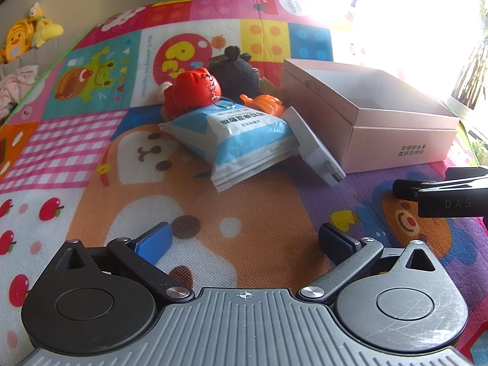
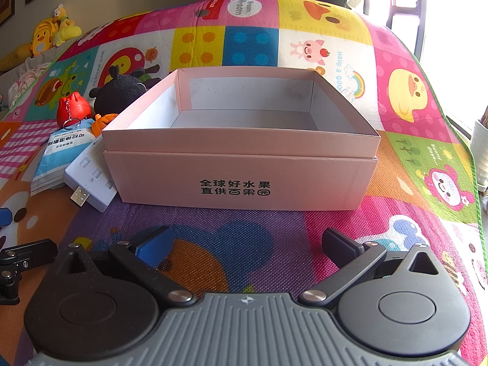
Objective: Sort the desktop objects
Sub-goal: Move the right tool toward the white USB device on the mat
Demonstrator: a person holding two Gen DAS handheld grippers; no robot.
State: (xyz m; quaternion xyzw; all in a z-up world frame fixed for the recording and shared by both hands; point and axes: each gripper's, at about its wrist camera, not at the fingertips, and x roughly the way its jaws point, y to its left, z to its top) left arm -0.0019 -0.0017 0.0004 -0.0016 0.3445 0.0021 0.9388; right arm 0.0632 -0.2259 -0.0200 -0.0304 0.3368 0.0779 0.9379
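Observation:
A pink cardboard box [image 2: 241, 180] stands open and empty on the cartoon play mat, straight ahead of my right gripper [image 2: 245, 244], which is open with nothing between its fingers. Left of the box [image 1: 393, 134] lies a small pile: a blue-and-white packet [image 1: 241, 140], a white USB charger [image 1: 314, 149] leaning on the box, a red keychain toy [image 1: 192, 91], a black plush [image 1: 238, 73] and an orange toy [image 1: 262, 102]. My left gripper [image 1: 244, 242] is open and empty, short of the packet. The same pile shows at the left of the right wrist view, with the packet [image 2: 61, 155] and charger [image 2: 91, 180].
The colourful play mat [image 1: 76, 152] covers the whole surface. Yellow plush toys [image 2: 52, 35] sit beyond its far left edge. Strong window glare washes out the far right of the left wrist view. The right gripper's finger [image 1: 439, 198] shows at the right edge there.

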